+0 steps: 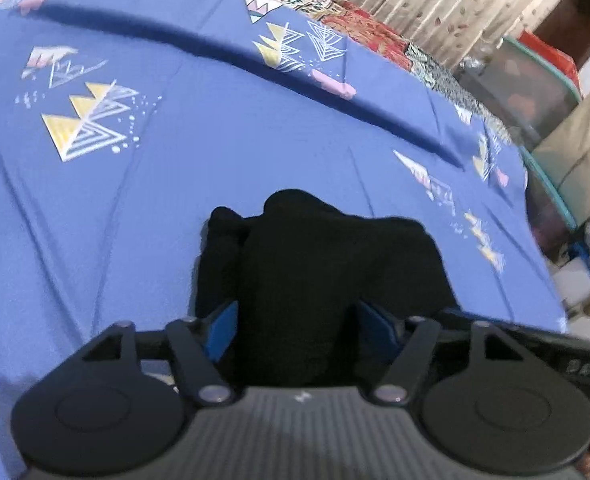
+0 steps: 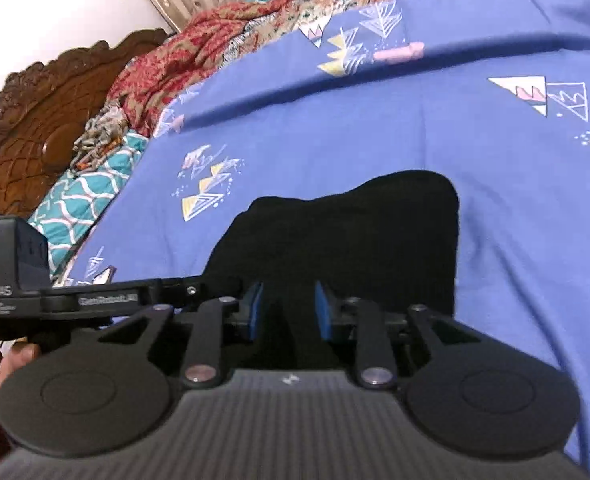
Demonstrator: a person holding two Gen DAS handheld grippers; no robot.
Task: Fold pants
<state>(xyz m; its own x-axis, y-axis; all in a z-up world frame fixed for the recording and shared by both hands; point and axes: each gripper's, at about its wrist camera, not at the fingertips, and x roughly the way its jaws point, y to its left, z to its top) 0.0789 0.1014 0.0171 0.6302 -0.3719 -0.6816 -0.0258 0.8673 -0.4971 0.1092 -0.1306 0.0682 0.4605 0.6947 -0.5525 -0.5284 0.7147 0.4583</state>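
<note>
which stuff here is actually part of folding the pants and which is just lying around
Job: black pants, left gripper, right gripper, both with jaws around the fabric.

Lying about: blue bedsheet, patterned quilt, carved headboard, teal pillow.

The pants (image 1: 319, 264) lie on a bedsheet (image 1: 215, 160) spread over the bed, bunched directly ahead of the left gripper (image 1: 295, 320), with cloth running back between its fingers. The same pants (image 2: 355, 232) lie just ahead of the right gripper (image 2: 287, 308), also reaching between its fingers. Beyond them the sheet stretches away to a quilt (image 2: 223, 28) along the far edge. A headboard (image 2: 35, 120) stands far left of the right gripper; storage boxes (image 1: 535, 92) sit far right of the left gripper.
</note>
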